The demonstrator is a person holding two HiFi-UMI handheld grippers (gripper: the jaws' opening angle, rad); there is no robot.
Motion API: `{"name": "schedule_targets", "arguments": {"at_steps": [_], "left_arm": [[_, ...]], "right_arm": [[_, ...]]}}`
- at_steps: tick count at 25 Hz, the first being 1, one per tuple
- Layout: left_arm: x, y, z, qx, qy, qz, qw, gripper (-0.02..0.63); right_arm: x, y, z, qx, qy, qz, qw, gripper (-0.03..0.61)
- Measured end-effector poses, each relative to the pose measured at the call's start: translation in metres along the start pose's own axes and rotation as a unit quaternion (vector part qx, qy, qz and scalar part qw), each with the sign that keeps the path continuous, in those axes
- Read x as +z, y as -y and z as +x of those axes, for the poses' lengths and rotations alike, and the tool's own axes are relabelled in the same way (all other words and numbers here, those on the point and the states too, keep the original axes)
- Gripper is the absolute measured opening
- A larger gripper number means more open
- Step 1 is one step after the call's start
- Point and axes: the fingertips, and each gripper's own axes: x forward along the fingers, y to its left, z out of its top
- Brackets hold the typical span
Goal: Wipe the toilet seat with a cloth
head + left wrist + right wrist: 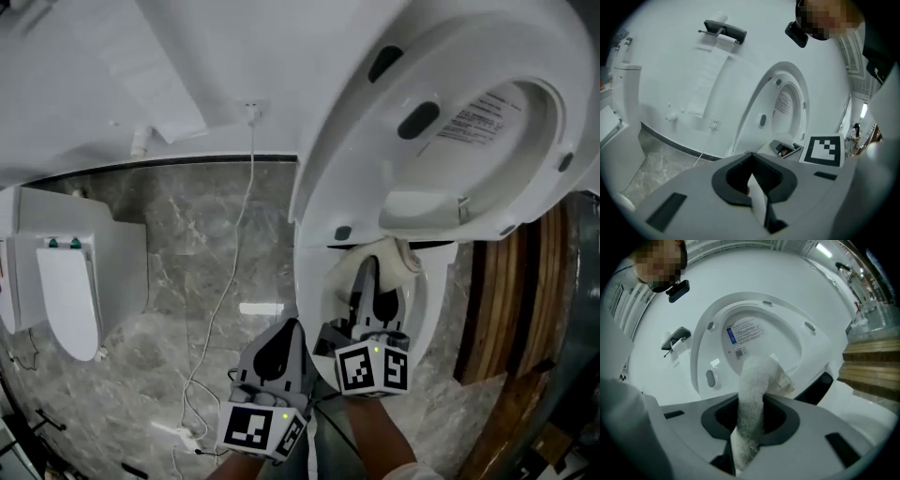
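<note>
Right now my right claw (373, 286) is clamped on the fluffy white cloth (395, 257), mid-frame just below the raised white plastic toilet seat (366, 131) at upper right; my left claw (281, 349) is fully closed on nothing. I'd press the cloth flat against the ring and sweep steadily round

The raised toilet seat (356, 141) runs off the top edge of the head view, and the print on its label (483, 112) is too small to read. Below the seat, the cloth (389, 258) and the right gripper (370, 281) cover much of the bowl (429, 300). Left of the seat, a white fixture (66, 300), perhaps a second toilet, is cut by the picture's edge. Right of the seat, wooden slats (516, 300) leave the frame.
</note>
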Motion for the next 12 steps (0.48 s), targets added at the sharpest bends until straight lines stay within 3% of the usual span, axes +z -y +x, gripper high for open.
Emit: {"name": "schedule_targets", "arguments": {"at_steps": [7, 12], "left_arm": [[0.045, -0.008, -0.02, 0.023, 0.034, -0.01, 0.9991, 0.012], [0.081, -0.007, -0.031, 0.032, 0.053, -0.015, 0.998, 0.012]], "right_arm": [[0.021, -0.057, 0.001, 0.027, -0.002, 0.029, 0.999, 0.084], [0.046, -0.083, -0.002, 0.017, -0.009, 0.056, 0.998, 0.084]]}}
